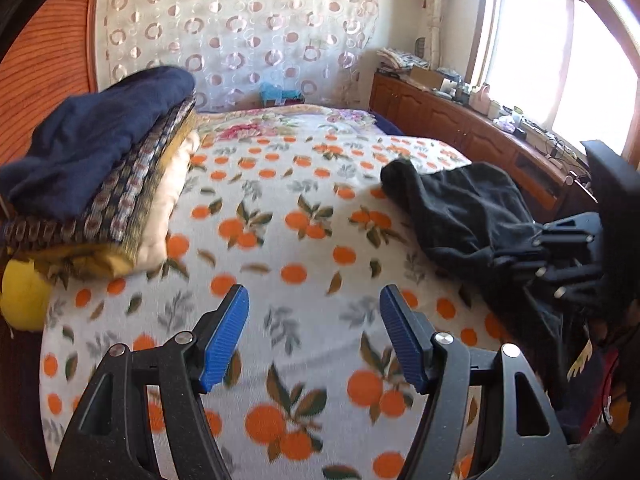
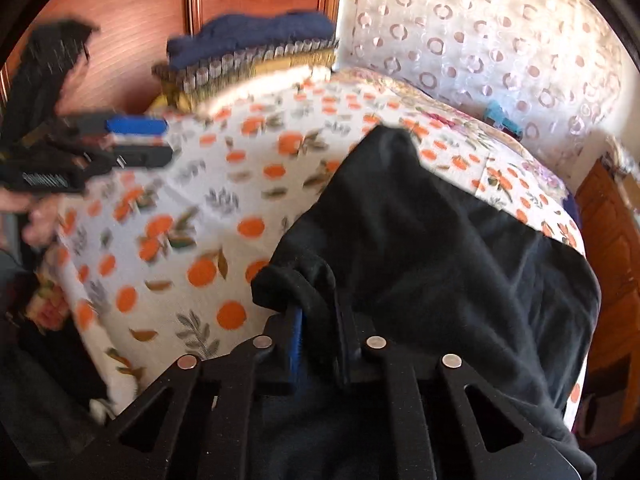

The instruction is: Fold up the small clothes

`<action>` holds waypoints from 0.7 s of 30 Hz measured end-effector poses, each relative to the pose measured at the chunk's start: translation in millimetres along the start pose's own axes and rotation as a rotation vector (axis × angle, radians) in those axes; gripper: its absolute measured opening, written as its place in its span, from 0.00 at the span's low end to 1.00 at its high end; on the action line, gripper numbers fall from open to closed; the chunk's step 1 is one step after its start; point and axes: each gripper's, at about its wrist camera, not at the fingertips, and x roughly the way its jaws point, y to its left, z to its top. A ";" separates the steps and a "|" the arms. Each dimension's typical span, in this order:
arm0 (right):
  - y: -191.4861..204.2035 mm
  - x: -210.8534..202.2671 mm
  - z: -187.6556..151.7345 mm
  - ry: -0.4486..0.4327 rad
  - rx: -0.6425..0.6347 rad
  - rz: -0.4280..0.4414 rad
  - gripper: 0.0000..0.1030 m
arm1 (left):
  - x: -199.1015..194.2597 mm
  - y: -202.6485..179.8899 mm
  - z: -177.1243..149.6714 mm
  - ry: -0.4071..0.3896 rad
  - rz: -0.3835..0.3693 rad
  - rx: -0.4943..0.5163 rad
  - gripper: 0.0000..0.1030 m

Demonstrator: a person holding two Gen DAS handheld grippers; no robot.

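Task's thing: a black garment (image 1: 472, 212) lies crumpled on the bed (image 1: 304, 240), at about 3 o'clock in the left wrist view and filling the 4 o'clock half of the right wrist view (image 2: 432, 248).
Right gripper (image 2: 316, 320): its fingers are closed narrow on a rolled hem or edge of the black garment, near 6 o'clock in its own view; cloth sits between the fingers and drapes over them.
Left gripper (image 1: 314, 336): fingers stand wide with nothing between them, above the orange-print bedspread at 6 o'clock; in the right wrist view it shows at 9 o'clock (image 2: 138, 142), well apart from the garment.
Done so far: a stack of folded textiles (image 1: 108, 184), with a navy piece on top, rests at 10 o'clock on the bed; whether these belong to this task I cannot tell.
Left to do: judging by its bunched shape, the black garment is not yet spread or folded; only one edge is gripped.
Hard to make out: both views are motion-blurred; the garment's type, sleeves or legs cannot be told; its near part is cut off behind the right gripper's frame; a hand (image 2: 38, 220) shows only as a blur at 9 o'clock.
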 end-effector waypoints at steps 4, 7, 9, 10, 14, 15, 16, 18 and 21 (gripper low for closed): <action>-31.5 -28.3 14.3 -0.071 0.058 0.002 0.12 | 15.4 -4.7 20.5 -0.007 -0.054 0.006 0.67; -66.0 -47.6 22.8 -0.114 0.114 -0.015 0.12 | 29.4 -10.2 23.1 0.015 -0.092 0.001 0.67; -88.9 -56.9 25.7 -0.137 0.165 -0.007 0.12 | 33.5 -13.8 17.4 0.029 -0.100 0.009 0.67; -102.4 -62.4 26.4 -0.155 0.202 0.002 0.12 | 35.9 -14.3 12.0 0.041 -0.099 0.010 0.67; -133.9 -74.0 25.3 -0.192 0.285 0.014 0.11 | 33.1 -12.1 -4.6 0.059 -0.098 -0.020 0.67; -131.5 -73.9 24.5 -0.192 0.285 0.000 0.11 | 31.5 -11.2 -7.6 0.062 -0.104 -0.032 0.67; -128.0 -74.7 21.7 -0.191 0.272 -0.031 0.11 | 30.1 -10.5 -10.4 0.063 -0.110 -0.042 0.67; -129.2 -72.6 21.6 -0.183 0.263 -0.072 0.11 | 29.0 -9.9 -15.0 0.066 -0.109 -0.048 0.67; -136.8 -62.3 27.0 -0.158 0.265 -0.147 0.11 | 32.4 -6.9 -20.9 0.083 -0.093 -0.050 0.67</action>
